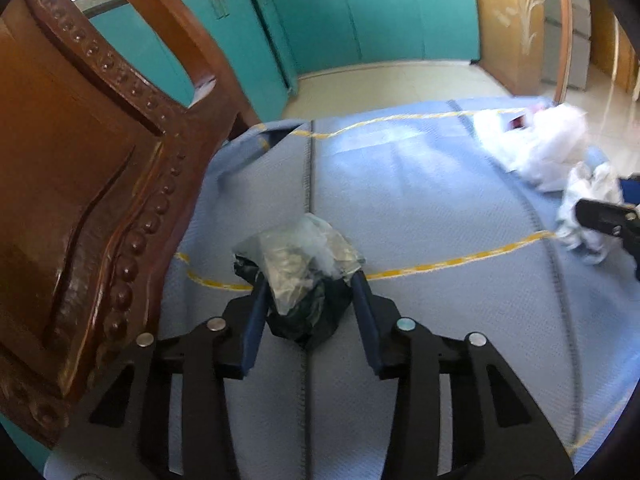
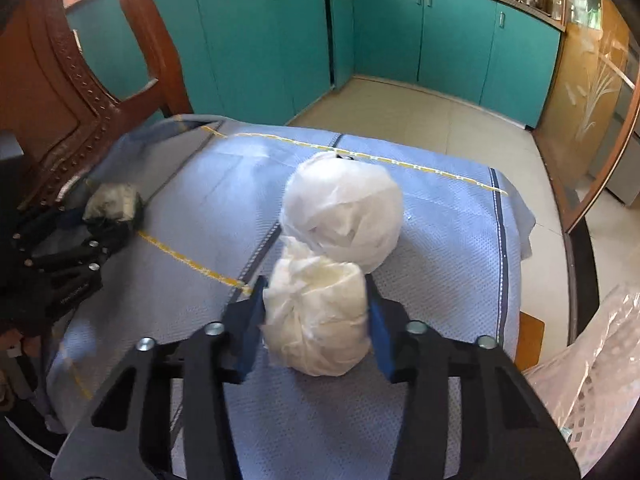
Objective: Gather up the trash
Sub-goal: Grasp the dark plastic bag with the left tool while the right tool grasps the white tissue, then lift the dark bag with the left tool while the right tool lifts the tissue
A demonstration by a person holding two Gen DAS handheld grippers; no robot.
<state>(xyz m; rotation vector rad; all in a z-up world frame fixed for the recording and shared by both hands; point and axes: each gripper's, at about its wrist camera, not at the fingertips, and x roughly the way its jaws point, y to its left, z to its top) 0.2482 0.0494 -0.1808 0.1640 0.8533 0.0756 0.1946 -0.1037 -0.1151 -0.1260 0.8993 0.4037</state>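
My left gripper (image 1: 310, 288) is shut on a crumpled wad of clear and black plastic (image 1: 298, 276) over the blue tablecloth (image 1: 440, 220). It also shows in the right wrist view (image 2: 114, 204), at the far left. My right gripper (image 2: 316, 292) is shut on a cream-white wad of tissue (image 2: 320, 312) resting on the cloth. A bigger white tissue ball (image 2: 344, 212) sits just beyond it, touching it. In the left wrist view the white wads (image 1: 548, 140) lie at the far right, with the right gripper (image 1: 608, 216) beside them.
A carved wooden chair back (image 1: 88, 168) stands close on the left. A white lattice basket lined with clear plastic (image 2: 592, 352) is at the lower right, beside the table. Teal cabinets (image 2: 280, 40) and tiled floor lie beyond the table's far edge.
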